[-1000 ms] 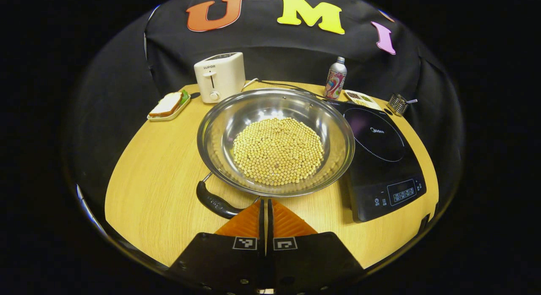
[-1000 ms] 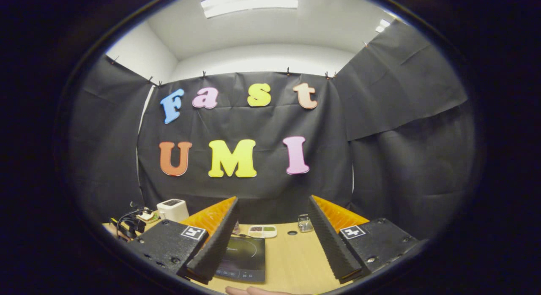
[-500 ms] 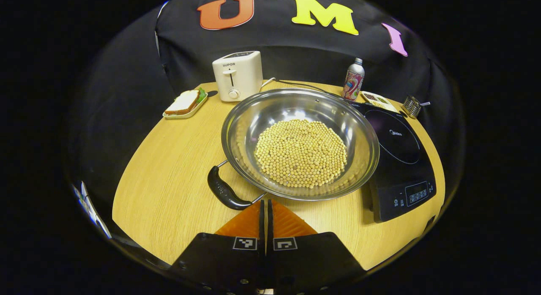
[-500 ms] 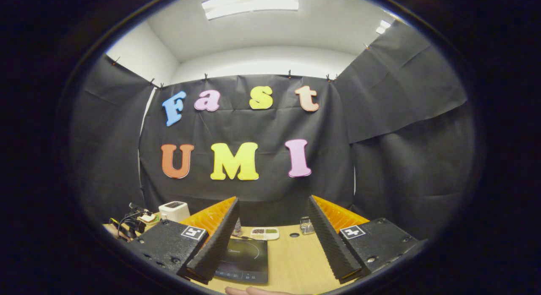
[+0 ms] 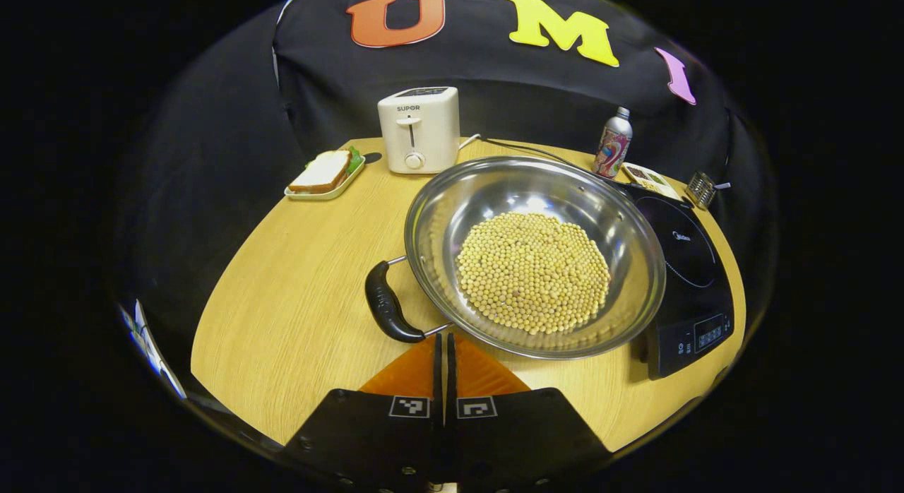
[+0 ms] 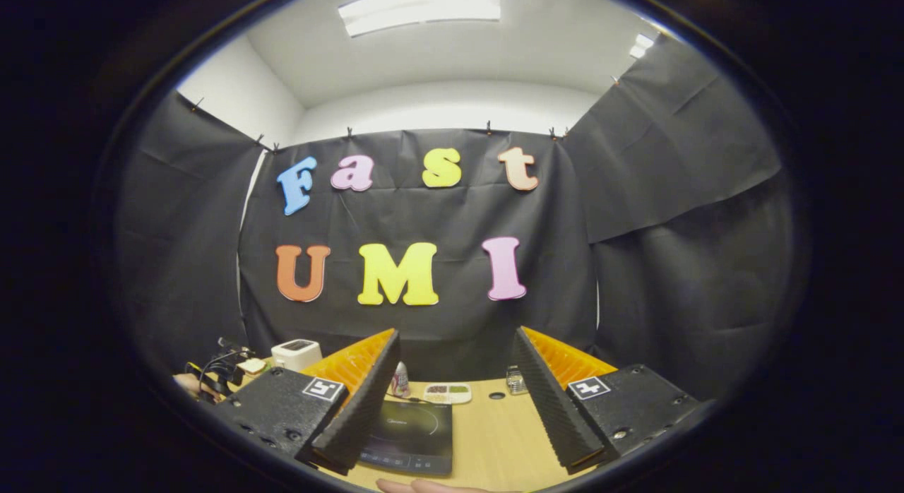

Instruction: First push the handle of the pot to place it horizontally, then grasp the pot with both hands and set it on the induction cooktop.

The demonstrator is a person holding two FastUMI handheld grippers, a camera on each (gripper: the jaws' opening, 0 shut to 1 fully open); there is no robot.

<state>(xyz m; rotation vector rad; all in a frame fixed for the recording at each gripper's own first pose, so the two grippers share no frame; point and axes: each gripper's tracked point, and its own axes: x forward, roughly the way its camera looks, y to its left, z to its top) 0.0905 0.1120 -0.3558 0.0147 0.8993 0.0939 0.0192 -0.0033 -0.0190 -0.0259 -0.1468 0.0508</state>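
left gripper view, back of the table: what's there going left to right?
Sandwich on its tray → toaster → bottle → small snack tray → small metal basket.

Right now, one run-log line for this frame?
stage: handle push | left gripper: shut, tips by pot handle | right gripper: open, idle | pot: on table, beside cooktop, beans inside

toaster (image 5: 419, 129), sandwich plate (image 5: 325, 174) and bottle (image 5: 613, 143) on table (image 5: 282, 281).
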